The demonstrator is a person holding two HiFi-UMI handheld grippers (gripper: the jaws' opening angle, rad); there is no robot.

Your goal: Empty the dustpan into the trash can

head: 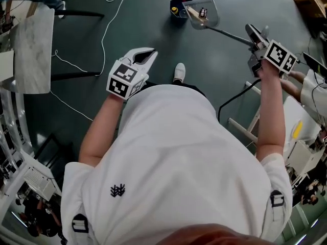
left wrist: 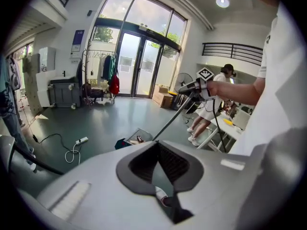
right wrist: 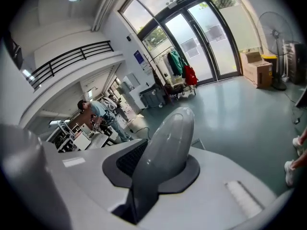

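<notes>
"Looking down from the head view, where is the dustpan point(head: 203, 13)?"

"Ahead of the person, over the dark floor point(head: 138, 24). Its scoop end is at the right rim of the trash can point(head: 178, 9). I cannot tell whether the two touch. A few small scraps point(head: 203, 13) lie in the scoop."

"And its long axis?"

"The long handle point(head: 227, 33) slants from the scoop down and to the right, into the right gripper point(head: 258, 44). So the scoop end points away from the person and to the left, toward the can. The left gripper point(head: 145, 55) hangs well apart from it, near a white shoe point(head: 179, 71)."

"What does the left gripper view show?"

"Its fingers point(left wrist: 144, 164) are pressed together at the tips, with nothing between them. Beyond them, the handle slopes from the right gripper, high on the right, down to the scoop beside the can on the floor. A power strip point(left wrist: 80, 140) on a white cable lies off to the left."

"And the right gripper view?"

"There the fingers are clamped on the handle's grey grip point(right wrist: 165, 138). The grip's rounded end stands up between them and reaches out past them."
</notes>
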